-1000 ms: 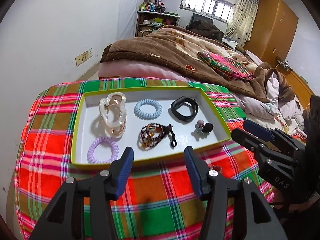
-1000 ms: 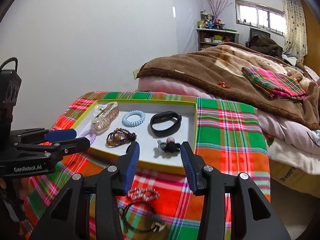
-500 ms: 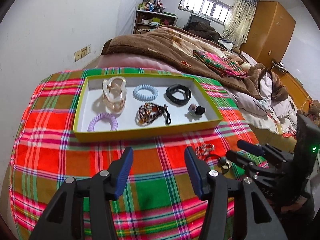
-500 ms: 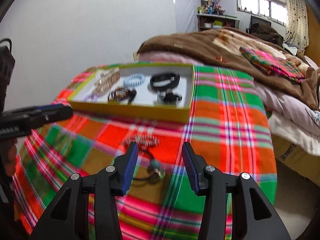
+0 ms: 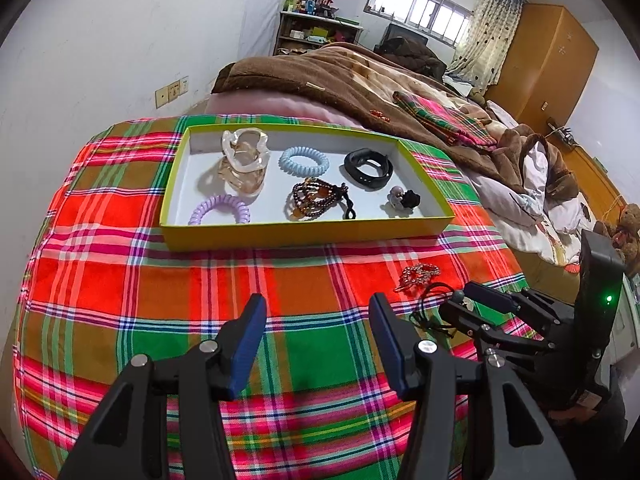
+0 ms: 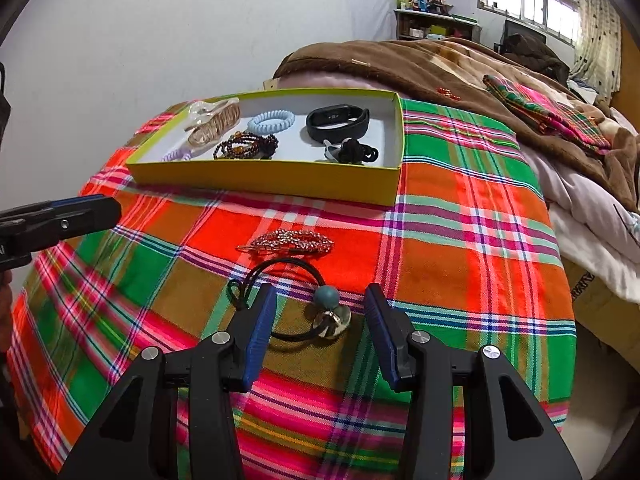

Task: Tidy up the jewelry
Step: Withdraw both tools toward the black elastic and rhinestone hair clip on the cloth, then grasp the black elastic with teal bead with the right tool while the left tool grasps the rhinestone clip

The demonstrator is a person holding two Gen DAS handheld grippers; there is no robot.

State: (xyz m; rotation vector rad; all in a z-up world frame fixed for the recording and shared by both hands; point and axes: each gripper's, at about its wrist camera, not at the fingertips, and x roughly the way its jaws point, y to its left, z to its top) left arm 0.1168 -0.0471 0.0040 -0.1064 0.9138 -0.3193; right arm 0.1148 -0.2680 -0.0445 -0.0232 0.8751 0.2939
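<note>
A yellow-green tray (image 5: 304, 236) (image 6: 264, 184) holds a clear hair claw (image 5: 244, 160), a blue coil tie (image 5: 304, 160), a purple coil tie (image 5: 219, 210), a beaded bracelet (image 5: 316, 198) and a black band (image 5: 368, 168). On the plaid cloth in front of it lie a rhinestone hair clip (image 6: 288, 242) (image 5: 418, 274) and a black hair tie (image 6: 280, 264) with a teal bead. My right gripper (image 6: 319, 292) (image 5: 460, 298) is open, low over that hair tie, its pads apart from the bead. My left gripper (image 5: 317, 300) (image 6: 100, 212) is open and holds nothing.
The plaid cloth (image 5: 120, 280) covers a rounded surface that drops away at the left and near edges. A bed with a brown blanket (image 5: 340, 80) lies behind the tray. A small black tie with a bead (image 5: 404, 200) also sits in the tray.
Both grippers have drawn back from the tray and sunk toward the cloth. The right one has come down over the black hair tie, which now lies between its fingers.
</note>
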